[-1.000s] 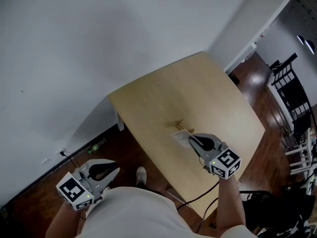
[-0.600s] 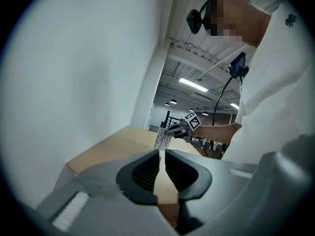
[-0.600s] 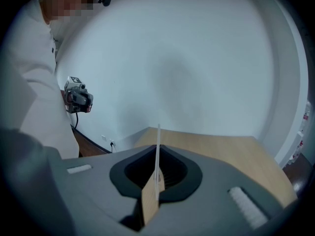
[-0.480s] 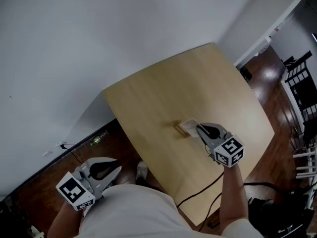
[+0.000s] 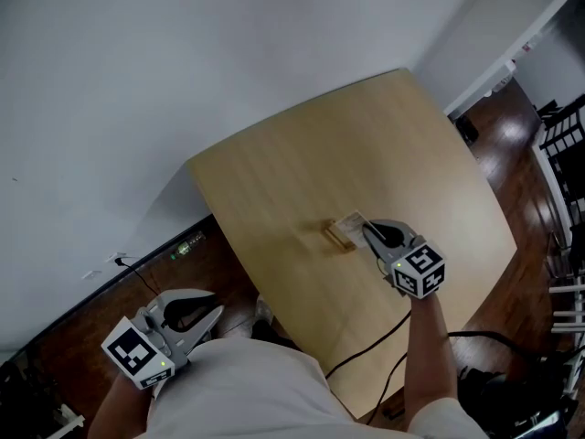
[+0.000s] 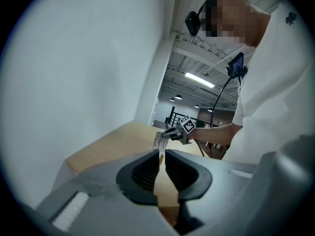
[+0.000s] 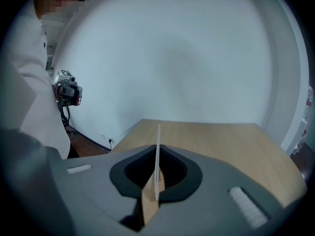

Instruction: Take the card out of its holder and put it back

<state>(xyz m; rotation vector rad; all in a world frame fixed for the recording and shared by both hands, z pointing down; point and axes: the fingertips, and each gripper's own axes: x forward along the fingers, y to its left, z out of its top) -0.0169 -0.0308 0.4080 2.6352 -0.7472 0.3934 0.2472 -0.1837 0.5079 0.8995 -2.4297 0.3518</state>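
One card (image 7: 157,151) stands edge-on, pinched in the closed right tongs (image 5: 367,233), just right of the holder (image 5: 336,239) on the counter (image 5: 302,172). The left tongs (image 6: 162,156), a slit apart and empty, hang far from the holder.

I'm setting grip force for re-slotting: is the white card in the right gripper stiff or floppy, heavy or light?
Probably fairly stiff: the card runs straight out of the shut jaws of the right gripper with no visible sag. Likely very light, since it looks paper-thin edge-on. A skewed push against the wooden holder might still bend it.
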